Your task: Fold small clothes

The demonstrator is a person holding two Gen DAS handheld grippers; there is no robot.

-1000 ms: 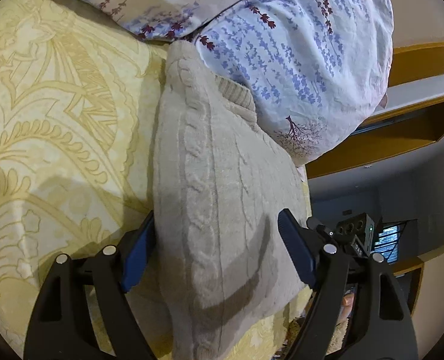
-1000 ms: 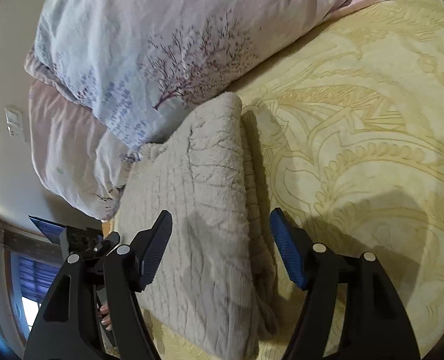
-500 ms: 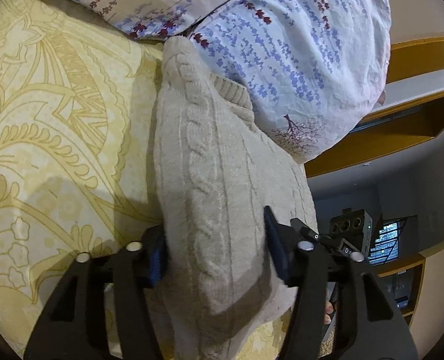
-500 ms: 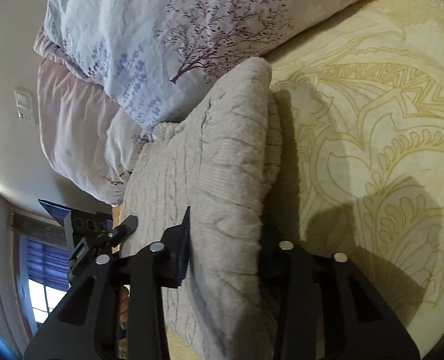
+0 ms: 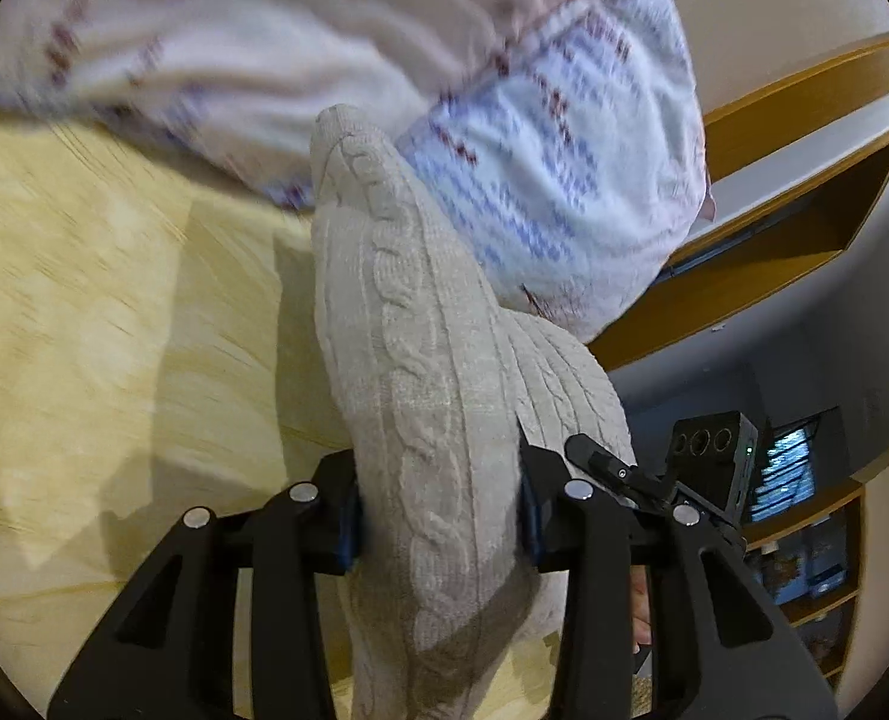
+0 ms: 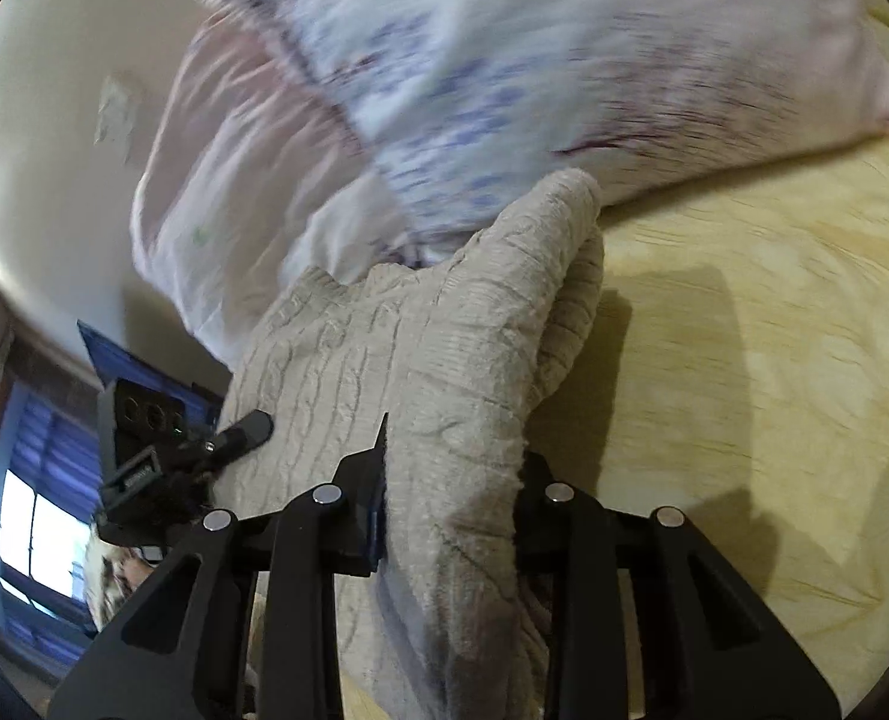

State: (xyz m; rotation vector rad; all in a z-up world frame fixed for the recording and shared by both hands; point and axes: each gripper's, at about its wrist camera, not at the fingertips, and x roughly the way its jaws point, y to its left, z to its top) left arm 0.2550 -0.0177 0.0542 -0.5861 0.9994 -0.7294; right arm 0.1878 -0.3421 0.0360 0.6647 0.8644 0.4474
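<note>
A folded beige cable-knit sweater (image 5: 420, 360) is held up off the yellow patterned bedspread (image 5: 84, 330). My left gripper (image 5: 438, 516) is shut on one end of the folded sweater, its jaws pressed into the thick knit. My right gripper (image 6: 450, 510) is shut on the other end of the sweater (image 6: 444, 360), and the folded edge bulges between its jaws. Each gripper shows in the other's view: the right one in the left wrist view (image 5: 684, 480) and the left one in the right wrist view (image 6: 162, 450).
Floral pillows (image 5: 534, 150) lie just beyond the sweater at the head of the bed; they also show in the right wrist view (image 6: 504, 60). A wooden shelf unit (image 5: 774, 210) stands past the bed edge. A window (image 6: 30, 516) is at the lower left.
Both grippers have closed on the ends of the folded sweater and lifted it off the bedspread. The background is now blurred from the motion.
</note>
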